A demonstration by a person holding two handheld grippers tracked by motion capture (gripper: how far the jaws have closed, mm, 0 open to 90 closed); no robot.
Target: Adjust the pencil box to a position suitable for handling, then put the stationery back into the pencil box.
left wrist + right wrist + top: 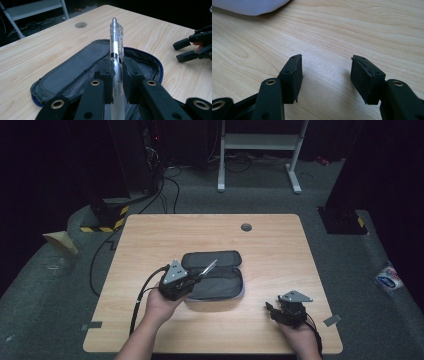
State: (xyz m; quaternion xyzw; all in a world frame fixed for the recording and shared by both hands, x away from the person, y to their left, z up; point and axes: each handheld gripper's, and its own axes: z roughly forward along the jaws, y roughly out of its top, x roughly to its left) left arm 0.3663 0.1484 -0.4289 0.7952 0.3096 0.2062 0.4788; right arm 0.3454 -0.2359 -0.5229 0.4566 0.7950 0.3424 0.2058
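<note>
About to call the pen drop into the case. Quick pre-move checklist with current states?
1. Pen clamped in left gripper: ok, the jaws are shut on its barrel.
2. Case open: ok, flap laid back, lining exposed.
3. Pen over the case: ok, in the high view its tip sits above the open case.
4. Right gripper clear of the path: ok, it is open over bare table, apart from the case.
5. Case interior free of other items: cannot tell, the left gripper hides part of it.
6. Pen slipping in the grip: cannot tell.
</note>
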